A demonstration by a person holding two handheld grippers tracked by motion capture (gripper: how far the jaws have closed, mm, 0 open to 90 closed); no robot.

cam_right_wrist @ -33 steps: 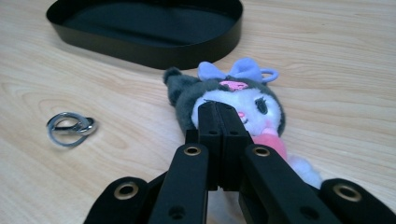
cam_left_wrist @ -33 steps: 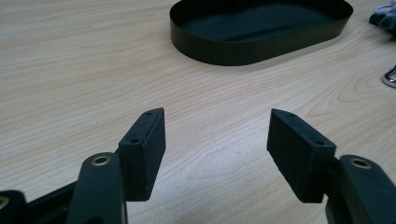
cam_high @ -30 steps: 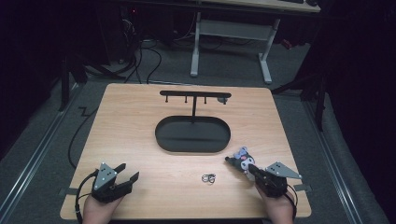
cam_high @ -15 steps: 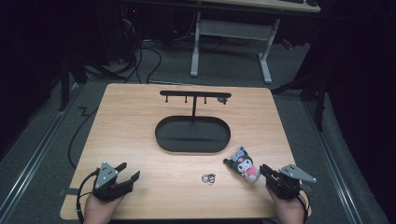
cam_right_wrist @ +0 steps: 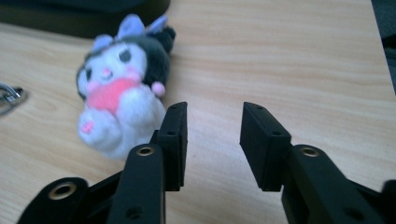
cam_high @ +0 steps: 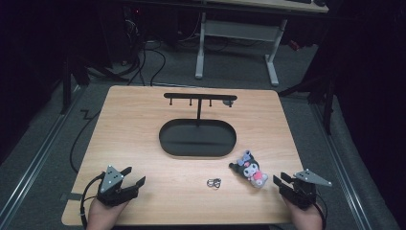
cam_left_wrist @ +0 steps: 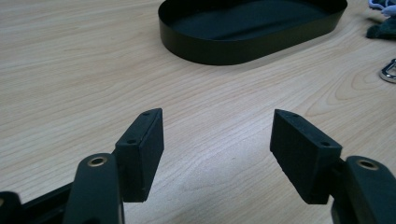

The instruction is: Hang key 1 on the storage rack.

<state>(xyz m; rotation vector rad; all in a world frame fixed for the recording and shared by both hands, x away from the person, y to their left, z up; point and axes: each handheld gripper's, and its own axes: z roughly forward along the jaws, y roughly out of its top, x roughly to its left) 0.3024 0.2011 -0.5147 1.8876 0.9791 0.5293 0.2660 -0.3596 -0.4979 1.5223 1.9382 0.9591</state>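
Note:
A small plush toy, black and white with purple ears and a pink front, lies on the wooden table right of centre. In the right gripper view the plush toy sits just left of my jaws. My right gripper is beside the toy near the front right corner. Its jaws have just been opening and stand apart with only bare wood between them. My left gripper rests open at the front left, and in its own view nothing is between its wide-set jaws.
A black oval tray sits mid-table with a hook stand rising from it; its wall lies ahead of the left gripper. A small metal ring clasp lies between the grippers. The table's right edge is close to the right gripper.
The right gripper let go of the plush toy and drew back to the right, toward the front corner. The toy now lies on the table. The left gripper has not moved.

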